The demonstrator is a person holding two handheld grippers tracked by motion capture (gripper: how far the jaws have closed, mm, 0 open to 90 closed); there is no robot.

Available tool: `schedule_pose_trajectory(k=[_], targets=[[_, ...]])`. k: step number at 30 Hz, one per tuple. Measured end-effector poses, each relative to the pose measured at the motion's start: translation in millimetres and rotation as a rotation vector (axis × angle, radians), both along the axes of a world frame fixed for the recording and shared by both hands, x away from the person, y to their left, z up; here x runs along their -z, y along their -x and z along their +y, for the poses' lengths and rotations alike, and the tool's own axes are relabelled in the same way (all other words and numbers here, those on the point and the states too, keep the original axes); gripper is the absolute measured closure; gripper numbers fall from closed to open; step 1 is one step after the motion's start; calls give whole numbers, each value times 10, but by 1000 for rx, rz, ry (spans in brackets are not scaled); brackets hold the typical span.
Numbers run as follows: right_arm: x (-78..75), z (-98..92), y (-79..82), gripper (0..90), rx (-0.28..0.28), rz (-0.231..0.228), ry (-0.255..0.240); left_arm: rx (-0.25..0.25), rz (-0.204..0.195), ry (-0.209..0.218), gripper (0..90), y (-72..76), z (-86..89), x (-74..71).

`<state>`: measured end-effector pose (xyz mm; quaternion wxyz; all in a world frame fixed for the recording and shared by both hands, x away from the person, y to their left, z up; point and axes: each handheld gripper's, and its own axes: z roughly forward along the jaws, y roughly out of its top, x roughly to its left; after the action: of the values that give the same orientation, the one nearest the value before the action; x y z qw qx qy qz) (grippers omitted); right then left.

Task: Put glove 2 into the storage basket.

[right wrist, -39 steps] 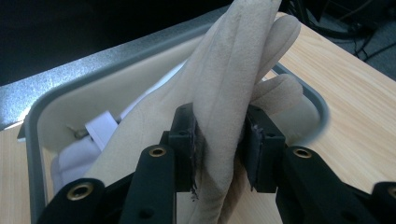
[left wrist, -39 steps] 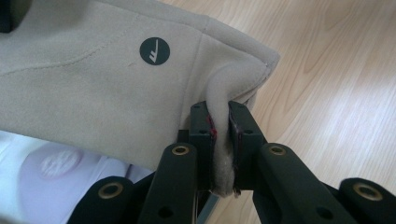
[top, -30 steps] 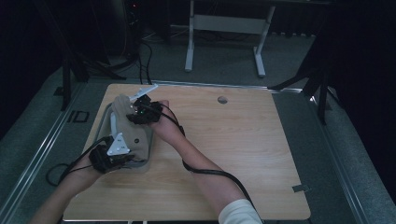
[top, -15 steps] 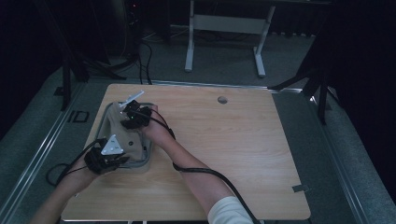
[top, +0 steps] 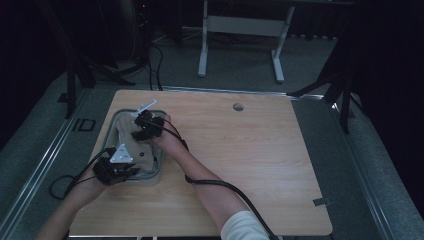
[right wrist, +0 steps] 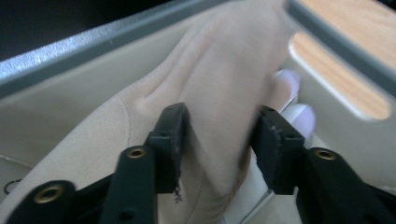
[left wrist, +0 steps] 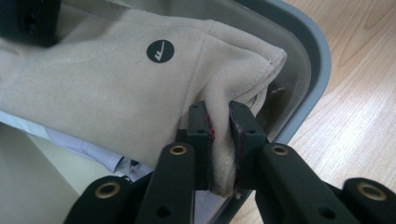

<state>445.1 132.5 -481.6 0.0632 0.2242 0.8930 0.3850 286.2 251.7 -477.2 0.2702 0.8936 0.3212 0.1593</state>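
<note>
**Laying the beige cloth into the grey bin**

High view: the beige cloth lies in the grey bin at the surface's left.

Left gripper view: the left gripper is clenched on a cloth fold; release only once it lies flat.

Right gripper view: the right gripper, its jaws just opening, straddles a cloth ridge unpinched; lift clear without snagging.

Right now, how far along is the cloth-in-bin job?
Done: the beige cloth lies inside the grey bin. In hand: the left gripper pinches a fold at the bin's edge; the right gripper has just been opening, cloth between its jaws. Left: release the left.
</note>
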Motion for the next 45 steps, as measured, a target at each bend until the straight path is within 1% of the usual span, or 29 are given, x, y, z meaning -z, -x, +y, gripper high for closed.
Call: schedule_pose_trajectory(k=[2,3,4,5,6,8,9,10,11,13,15,16,19,21,23,24,25,28,32,33,35,39,41,43,45], targets=[[-51,-39,-3,432,-21,-8,-3,-5,4,28,755,4,24,-36],[-77,-66,-10,387,-34,-6,-10,-20,1,45,707,7,38,-63],[-106,-98,-17,356,-36,4,-16,-31,5,69,615,5,57,-92],[-134,-131,-24,329,-24,4,-16,-36,2,87,558,9,72,-123],[-165,-170,-33,287,-21,12,-29,-53,-20,100,503,17,84,-154],[-230,-258,-44,238,-29,25,-59,-80,-37,162,327,32,107,-215],[-262,-299,-41,204,-35,34,-73,-85,-50,182,293,43,111,-240],[-290,-336,-38,200,-39,42,-88,-88,-71,201,254,60,103,-260],[-314,-374,-26,194,-42,44,-96,-92,-82,214,205,70,92,-277],[-344,-437,10,169,-49,17,-96,-84,-95,263,156,85,60,-299],[-355,-495,51,152,-58,-1,-85,-76,-119,289,148,99,12,-310],[-358,-526,69,151,-62,-4,-81,-82,-121,295,148,100,-18,-310],[-359,-625,121,153,-64,-23,-62,-73,-132,295,148,102,-104,-304],[-355,-719,148,153,-62,-12,-71,-62,-135,298,148,101,-170,-296],[-351,-774,157,153,-60,-18,-68,-56,-131,308,148,100,-222,-291],[-348,-812,165,153,-59,-19,-71,-48,-131,319,148,103,-249,-291],[-344,-850,172,153,-56,-18,-68,-42,-122,331,148,103,-279,-292],[-325,-972,199,153,-55,-29,-67,-21,-128,329,148,115,-382,-291],[-299,-1136,239,155,-44,-31,-70,6,-127,344,148,130,-511,-280],[-289,-1173,252,155,-43,-30,-72,12,-126,341,148,131,-543,-273],[-264,-1246,278,155,-39,-36,-63,24,-124,345,148,131,-605,-251],[-203,-1391,320,155,-29,-30,-62,52,-119,348,148,138,-731,-196],[-170,-1459,341,156,-25,-27,-65,68,-113,340,148,135,-785,-165],[-138,-1522,366,156,-27,-26,-66,95,-117,345,148,139,-827,-132],[-104,-1585,393,156,-28,-27,-68,102,-118,343,148,142,-866,-96]])
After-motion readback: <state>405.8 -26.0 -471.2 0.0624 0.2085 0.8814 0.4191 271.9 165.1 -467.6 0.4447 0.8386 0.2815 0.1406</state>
